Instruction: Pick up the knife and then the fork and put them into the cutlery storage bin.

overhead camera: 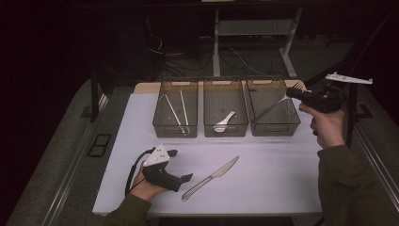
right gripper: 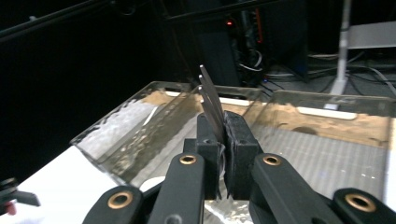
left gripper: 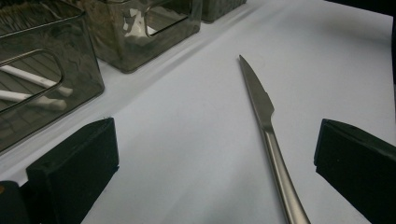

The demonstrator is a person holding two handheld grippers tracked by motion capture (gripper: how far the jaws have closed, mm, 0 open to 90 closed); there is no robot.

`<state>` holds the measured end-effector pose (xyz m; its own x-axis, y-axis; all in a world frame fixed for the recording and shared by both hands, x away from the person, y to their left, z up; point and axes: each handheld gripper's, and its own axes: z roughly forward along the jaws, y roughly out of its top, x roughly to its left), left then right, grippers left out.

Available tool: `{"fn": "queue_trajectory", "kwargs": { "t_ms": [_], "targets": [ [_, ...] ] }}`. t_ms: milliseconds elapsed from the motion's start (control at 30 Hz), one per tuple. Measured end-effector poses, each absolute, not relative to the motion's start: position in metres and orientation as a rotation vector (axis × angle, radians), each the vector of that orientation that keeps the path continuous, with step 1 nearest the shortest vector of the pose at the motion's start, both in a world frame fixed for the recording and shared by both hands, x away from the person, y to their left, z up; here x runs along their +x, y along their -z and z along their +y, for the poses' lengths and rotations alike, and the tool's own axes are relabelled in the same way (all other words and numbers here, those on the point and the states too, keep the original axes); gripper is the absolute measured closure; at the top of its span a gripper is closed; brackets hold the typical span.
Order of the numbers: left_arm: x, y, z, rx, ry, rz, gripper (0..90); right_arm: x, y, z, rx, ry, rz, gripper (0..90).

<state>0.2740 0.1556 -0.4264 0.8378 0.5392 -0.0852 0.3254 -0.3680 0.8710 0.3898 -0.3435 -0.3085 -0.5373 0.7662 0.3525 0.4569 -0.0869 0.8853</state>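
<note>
A metal table knife (overhead camera: 211,176) (left gripper: 268,126) lies flat on the white table (overhead camera: 273,179), blade pointing toward the bins. My left gripper (overhead camera: 181,165) (left gripper: 215,144) rests low just left of the knife's handle, open, with the handle lying between its jaws and untouched. My right gripper (overhead camera: 289,92) (right gripper: 223,126) hovers over the right-hand clear bin (overhead camera: 275,129), shut on a metal fork (overhead camera: 268,109) (right gripper: 210,93). The fork slants down into that bin in the high view, and its tines stick up past the jaws in the right gripper view.
Three clear bins stand in a row at the table's far side. The left bin (overhead camera: 175,127) (left gripper: 46,107) holds white chopsticks (overhead camera: 179,110) (left gripper: 32,77). The middle bin (overhead camera: 226,129) holds a white spoon (overhead camera: 224,121). Dark floor, cables and desk legs lie beyond.
</note>
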Motion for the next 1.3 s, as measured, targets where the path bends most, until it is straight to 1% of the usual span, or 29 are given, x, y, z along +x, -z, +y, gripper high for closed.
{"fn": "queue_trajectory", "kwargs": {
  "t_ms": [200,367,600,867,1033,1100,1300],
  "targets": [
    [0.274,0.427,0.153,2.006,-0.243,0.636,0.0,0.401,0.309,-0.36,1.385,-1.587,1.885,85.7],
    [0.275,0.428,0.152,2.01,-0.221,0.647,0.0,0.415,0.32,-0.364,1.436,-1.516,1.915,85.7],
    [0.275,0.429,0.152,2.021,-0.216,0.644,0.0,0.433,0.342,-0.358,1.502,-1.467,1.995,85.6],
    [0.274,0.429,0.15,2.023,-0.208,0.641,0.0,0.445,0.355,-0.342,1.514,-1.429,2.076,85.6],
    [0.274,0.429,0.15,2.019,-0.206,0.642,0.0,0.452,0.365,-0.339,1.533,-1.371,2.084,85.6],
    [0.275,0.429,0.15,2.025,-0.206,0.637,0.0,0.456,0.37,-0.34,1.551,-1.404,2.065,85.6],
    [0.275,0.429,0.149,2.026,-0.205,0.637,0.0,0.466,0.381,-0.343,1.584,-1.354,2.031,82.3]
  ]
}}
